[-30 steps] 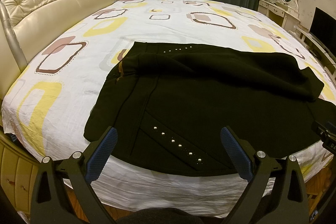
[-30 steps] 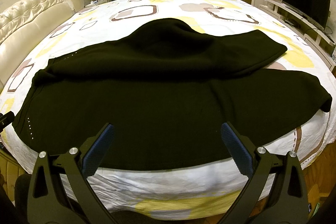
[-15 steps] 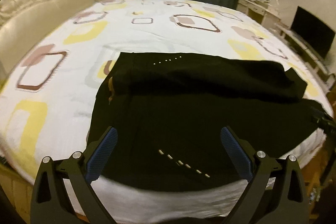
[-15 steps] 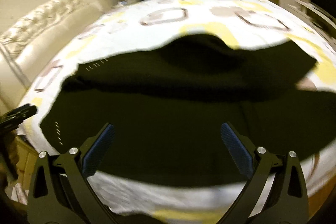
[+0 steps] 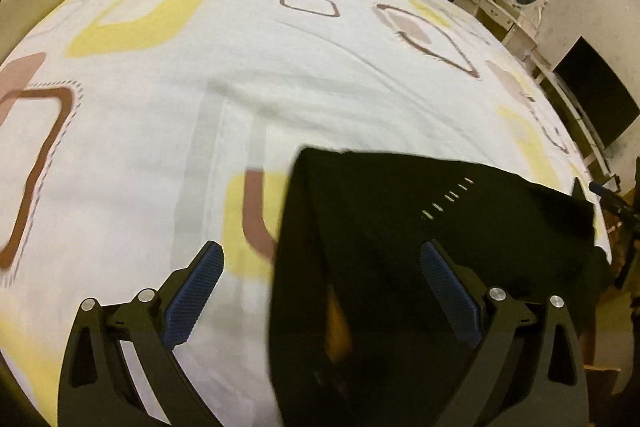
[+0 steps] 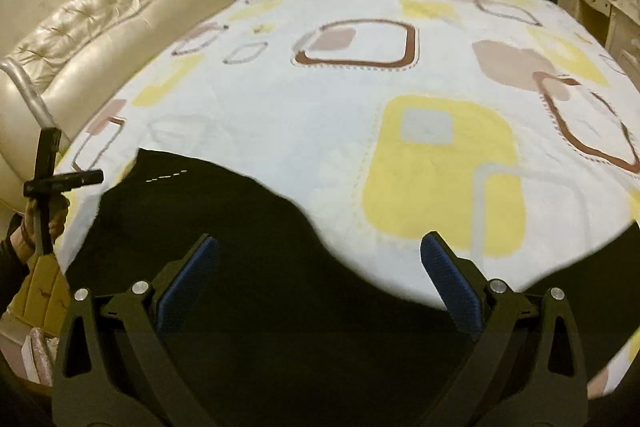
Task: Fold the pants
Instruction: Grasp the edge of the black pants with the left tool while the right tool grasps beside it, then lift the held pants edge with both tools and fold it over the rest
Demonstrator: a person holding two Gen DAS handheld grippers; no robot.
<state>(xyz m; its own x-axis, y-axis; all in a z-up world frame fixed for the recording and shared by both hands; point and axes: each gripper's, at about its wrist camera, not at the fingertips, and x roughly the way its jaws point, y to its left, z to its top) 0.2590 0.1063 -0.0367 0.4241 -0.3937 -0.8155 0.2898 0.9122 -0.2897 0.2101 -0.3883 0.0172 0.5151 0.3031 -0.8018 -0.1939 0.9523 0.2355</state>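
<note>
- Since a second earlier, I had swung both claws closer over the black pants (image 5: 420,267).
- Left claw (image 5: 320,291) and right claw (image 6: 318,283) gaped wide, holding nothing.
- Pants lay beneath both, on the patterned bed (image 6: 360,115).

Round bed (image 5: 280,67) in white sheet with yellow and brown squares, black pants (image 5: 420,247) lying on it

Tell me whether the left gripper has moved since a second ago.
Yes. The left gripper has swung left and closer in: the pants now sit right of centre, with more bedsheet filling the view.
</note>
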